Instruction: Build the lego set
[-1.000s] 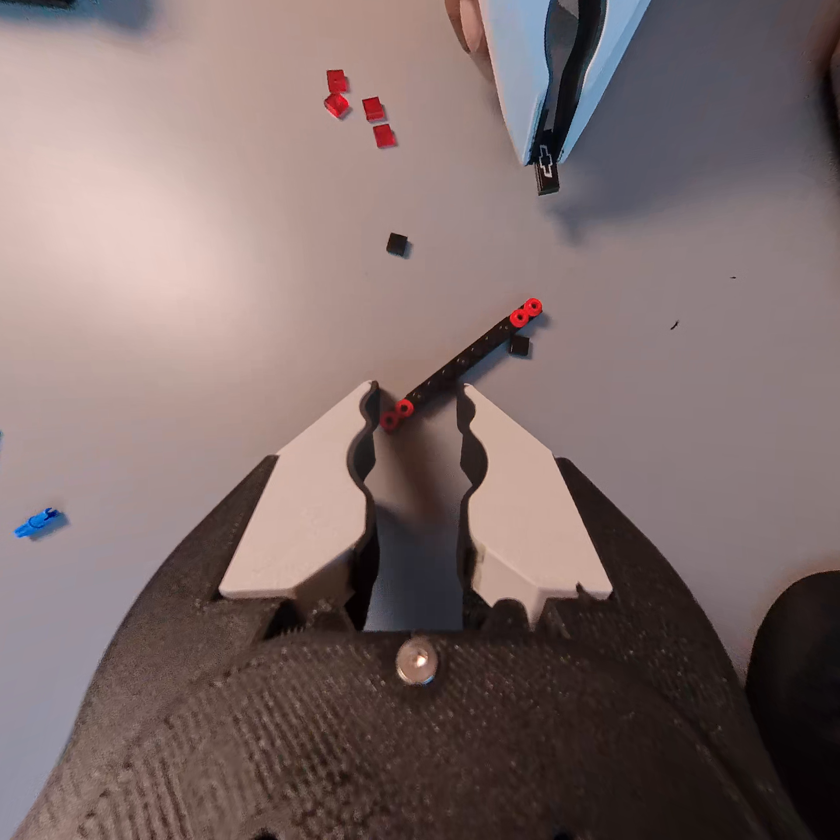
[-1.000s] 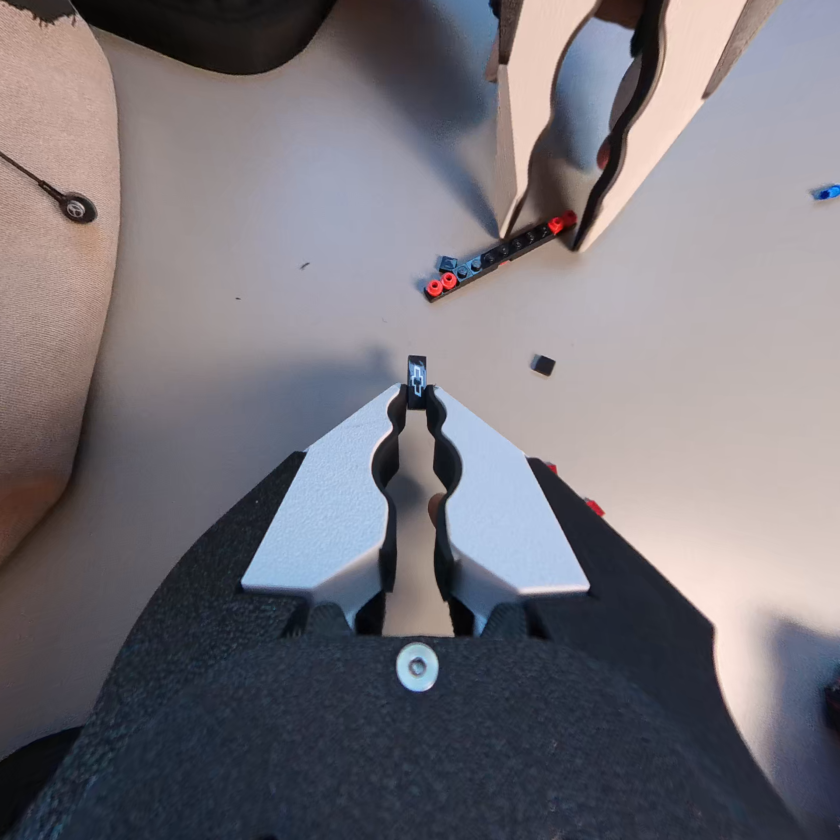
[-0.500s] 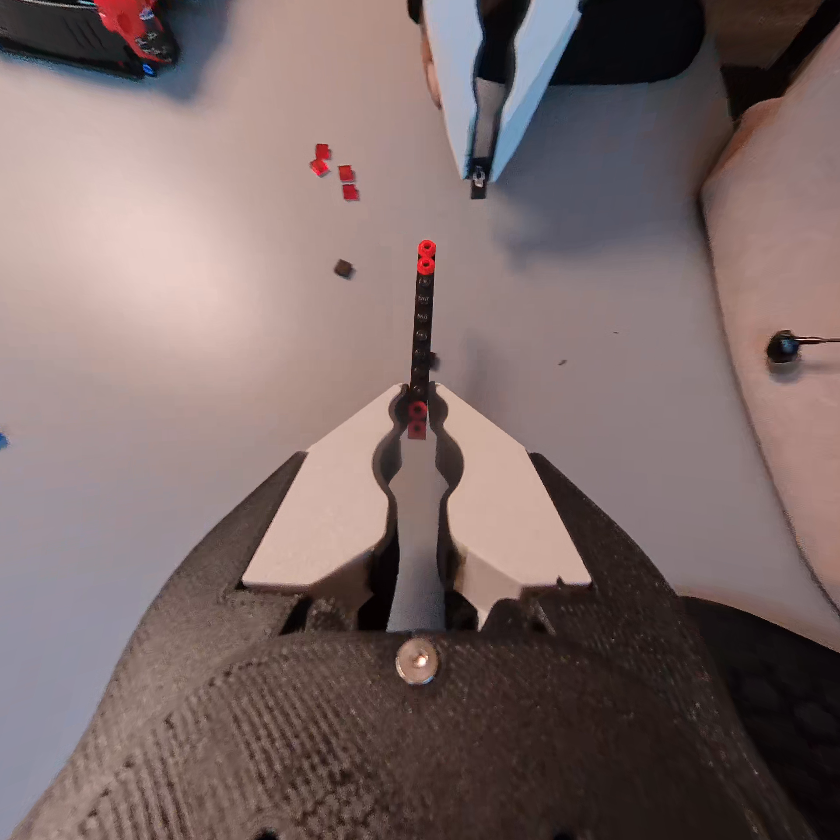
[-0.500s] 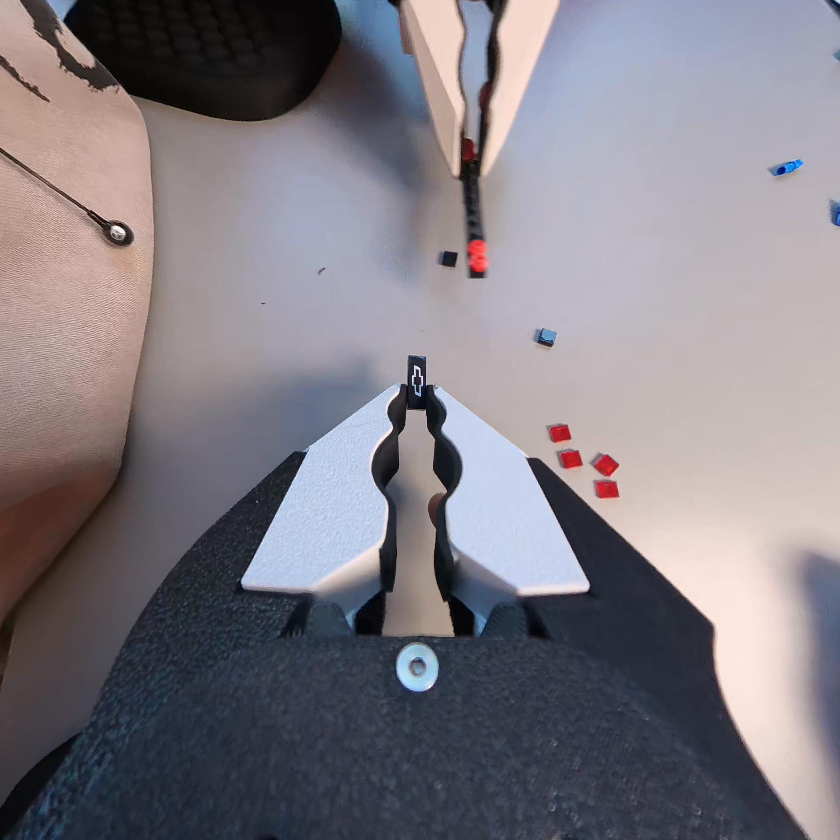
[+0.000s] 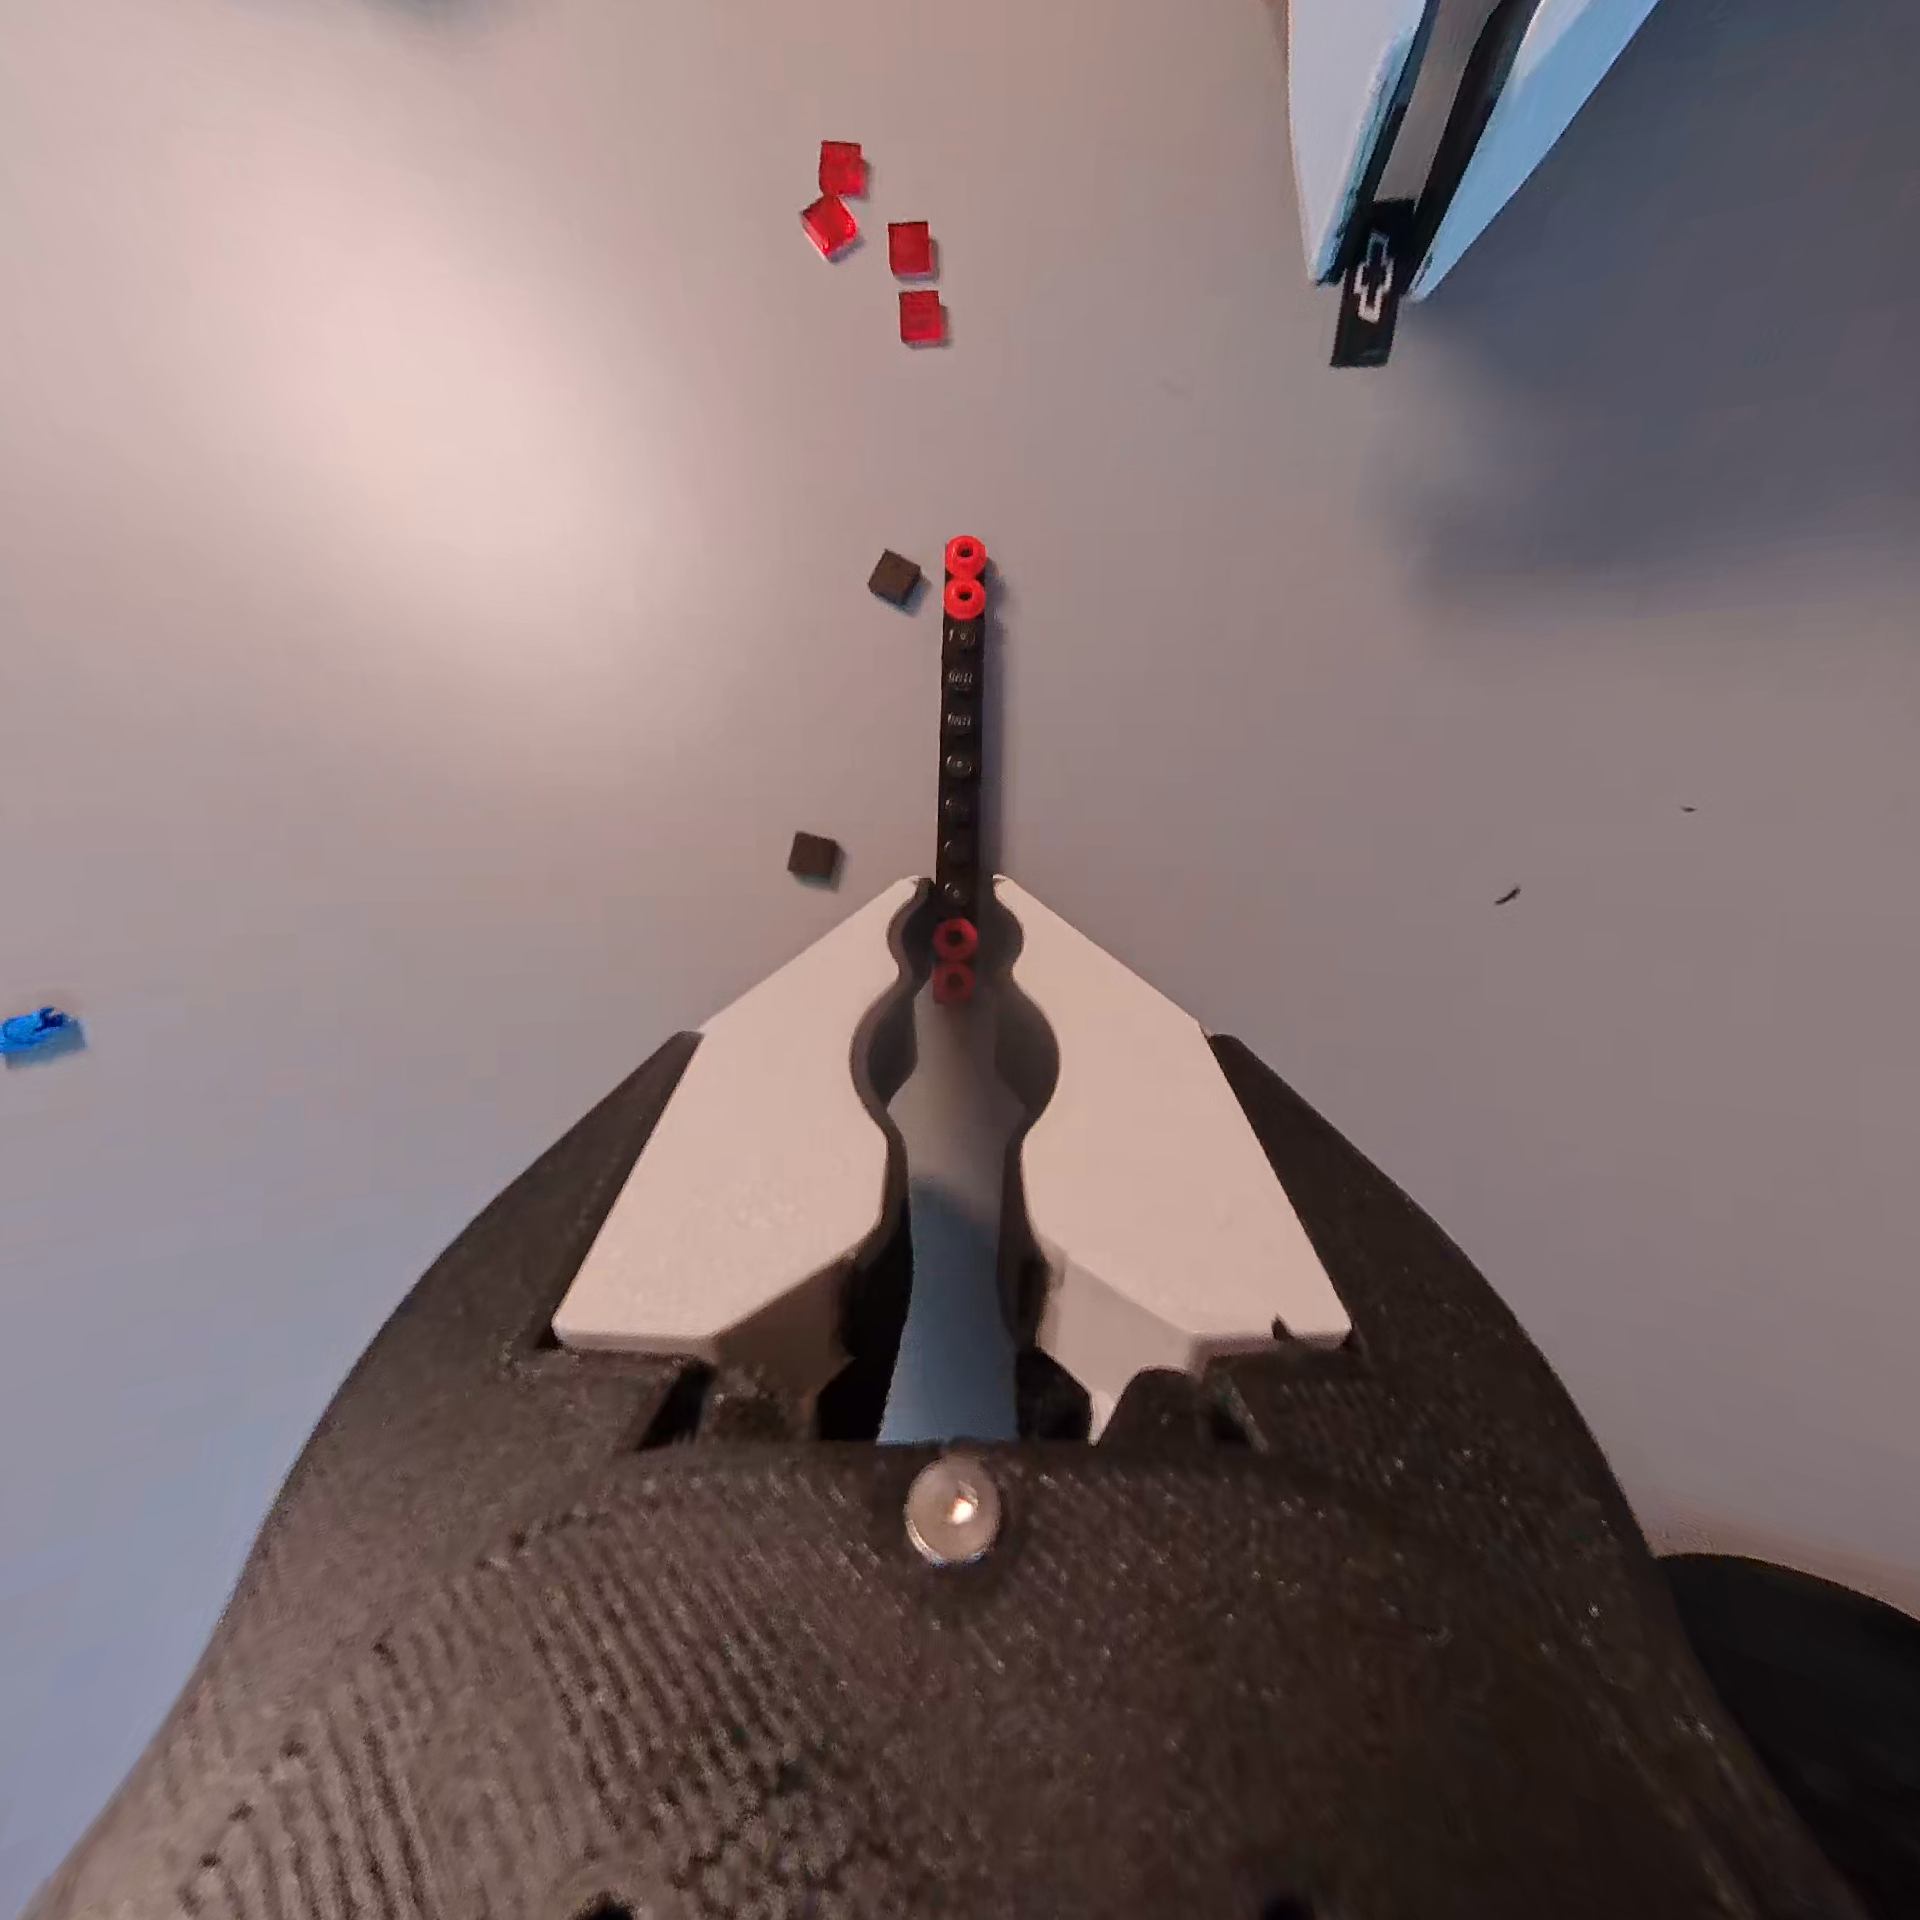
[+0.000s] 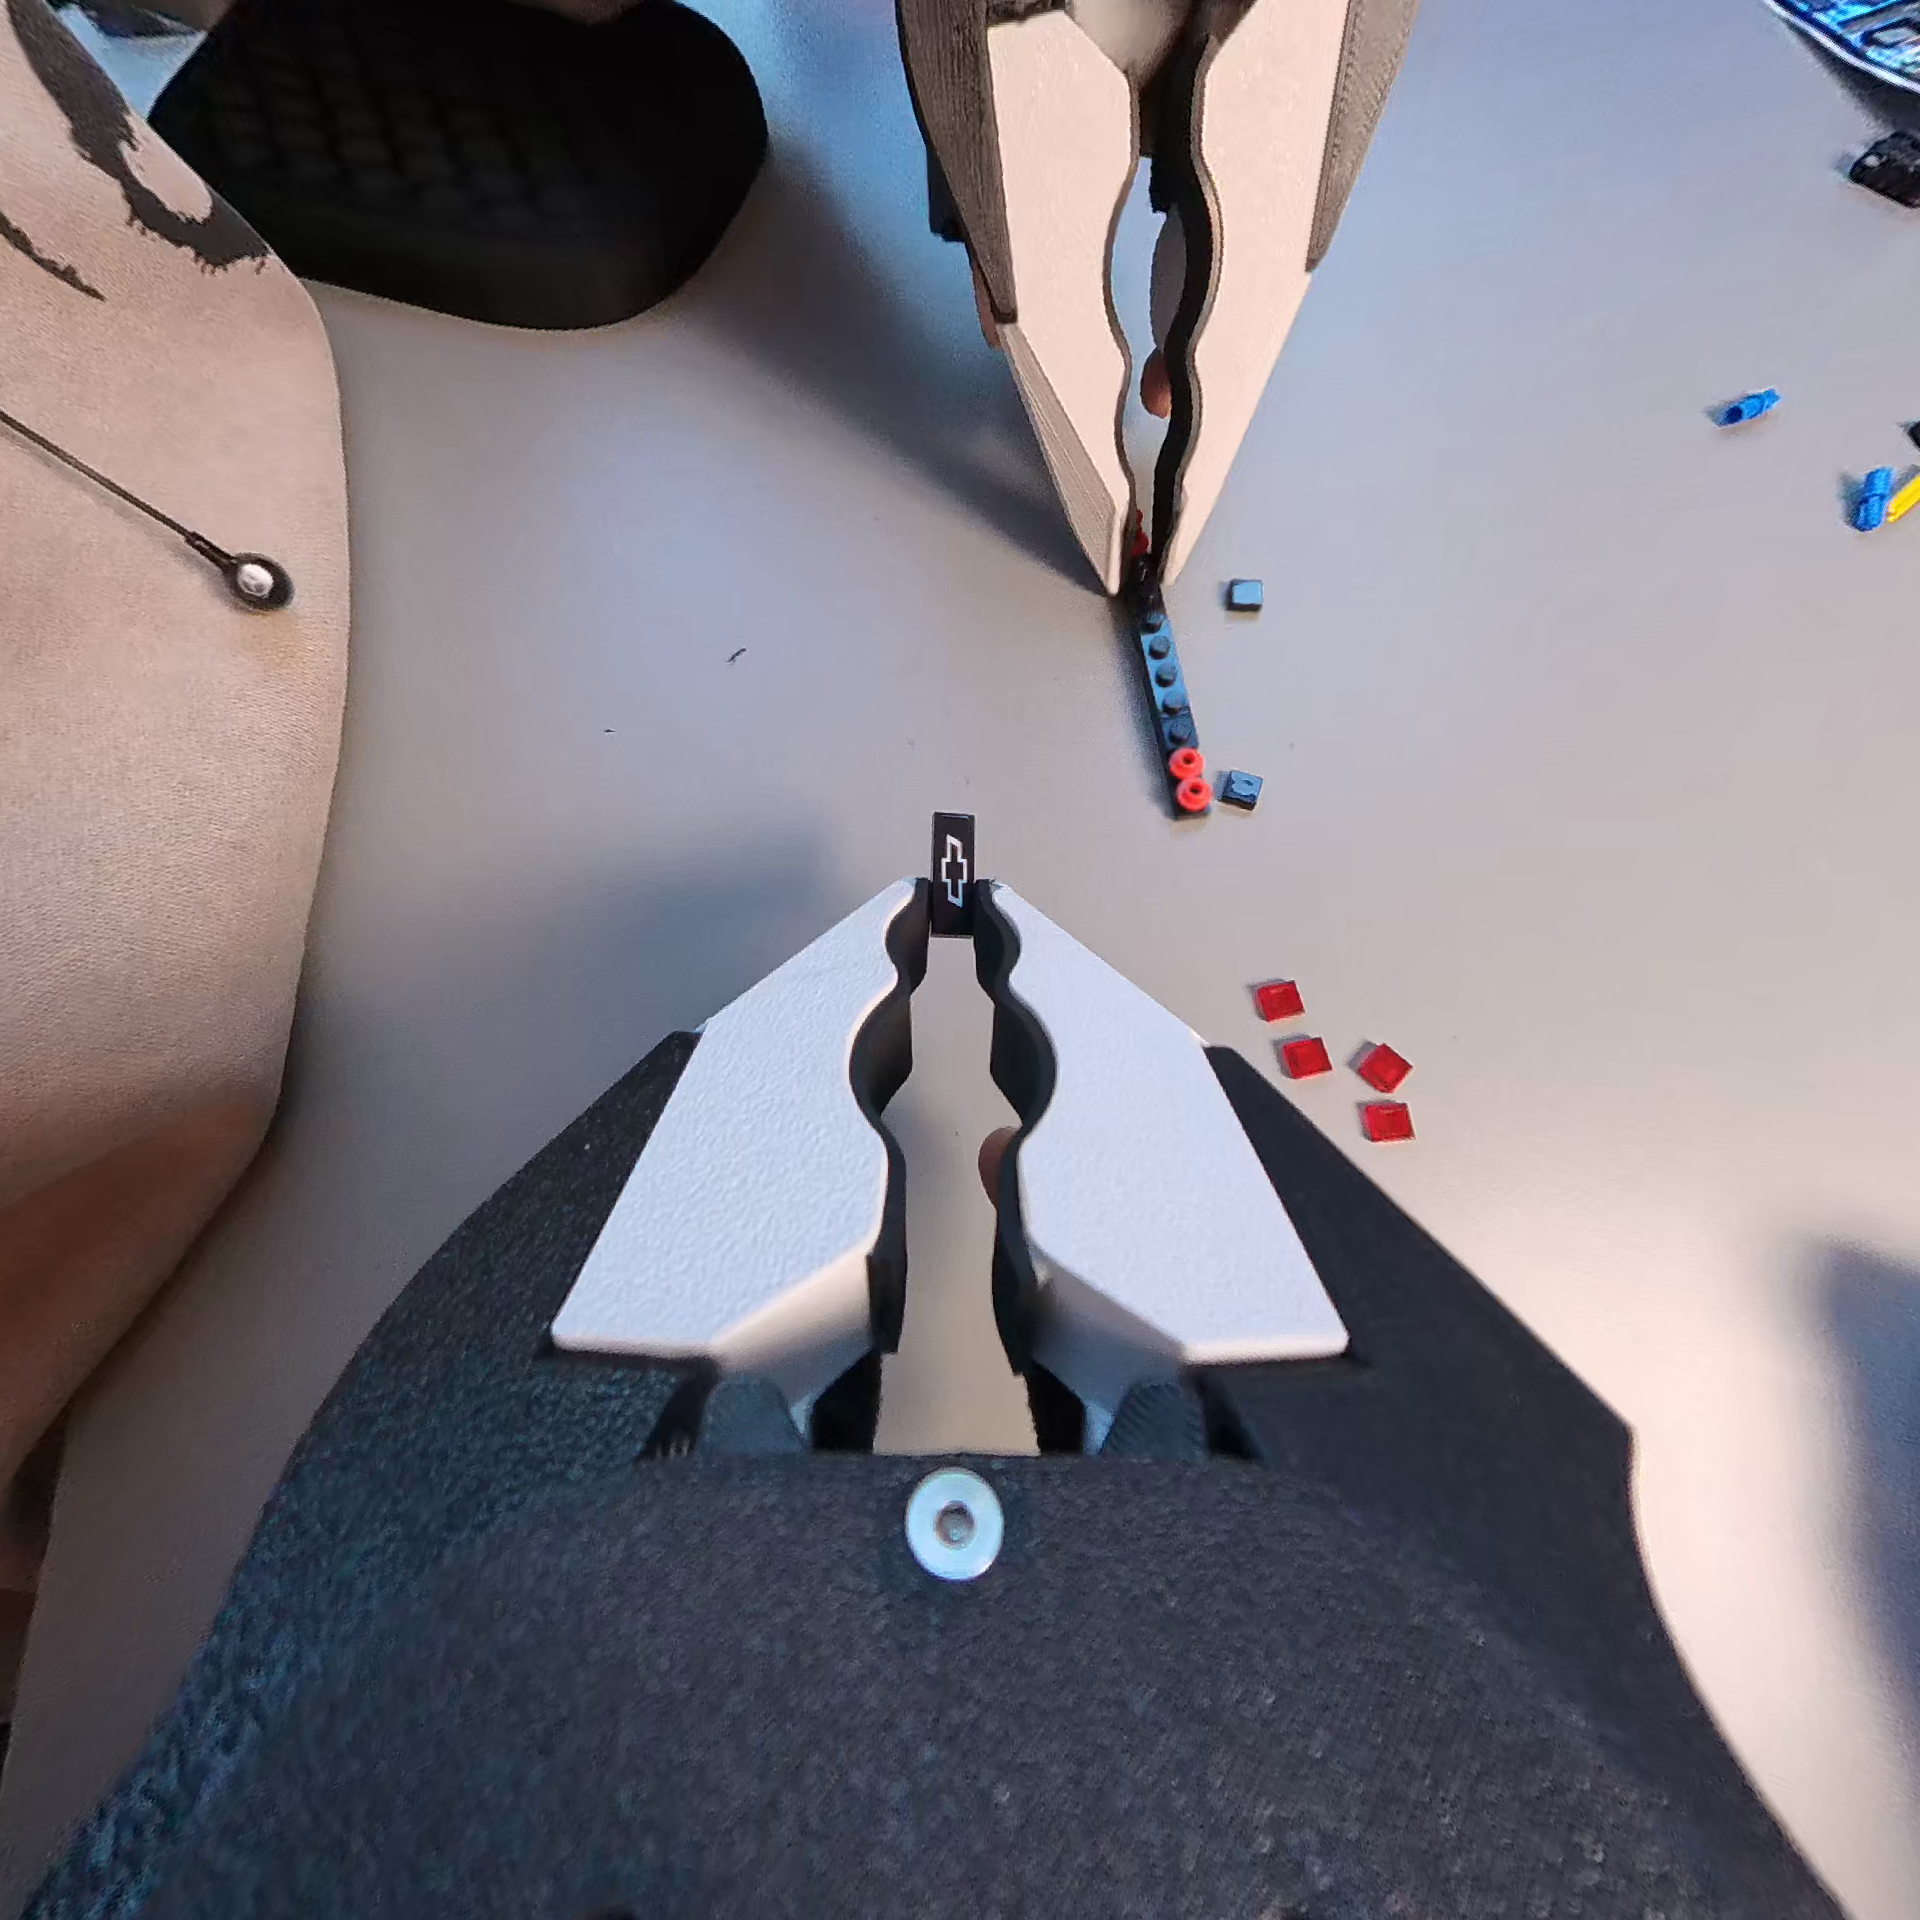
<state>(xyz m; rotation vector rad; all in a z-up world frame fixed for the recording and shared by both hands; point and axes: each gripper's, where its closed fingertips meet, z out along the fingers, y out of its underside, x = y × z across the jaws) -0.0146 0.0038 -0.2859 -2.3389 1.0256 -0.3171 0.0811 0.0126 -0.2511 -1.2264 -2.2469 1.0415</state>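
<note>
My left gripper (image 5: 956,888) is shut on the near end of a long black studded plate (image 5: 961,743) with two red round studs at each end. The plate points straight ahead, low over the grey table. In the right wrist view the same plate (image 6: 1166,686) sticks out of the left gripper (image 6: 1138,577) toward me. My right gripper (image 6: 953,883) is shut on a small black tile with a white emblem (image 6: 953,871), held above the table. In the left wrist view that tile (image 5: 1369,312) hangs at the top right, apart from the plate.
Two small black tiles (image 5: 896,575) (image 5: 814,857) lie left of the plate. Several red transparent tiles (image 5: 899,249) lie farther ahead. A blue piece (image 5: 36,1031) lies at the far left, more blue pieces (image 6: 1745,407) at the right. A beige sleeve (image 6: 135,623) fills the left edge. The left gripper's tips are roughly 11 centimeters from the right gripper's. My right tips are about 25 centimeters from the blue piece (image 5: 36,1031), my left tips only 15 centimeters. Seen from the right wrist view (image 6: 1738,402) as well.
My left gripper closed on the plate's near end and turned it from slanting to straight ahead. The right gripper, still holding the emblem tile, has shifted to the plate's right side.
</note>
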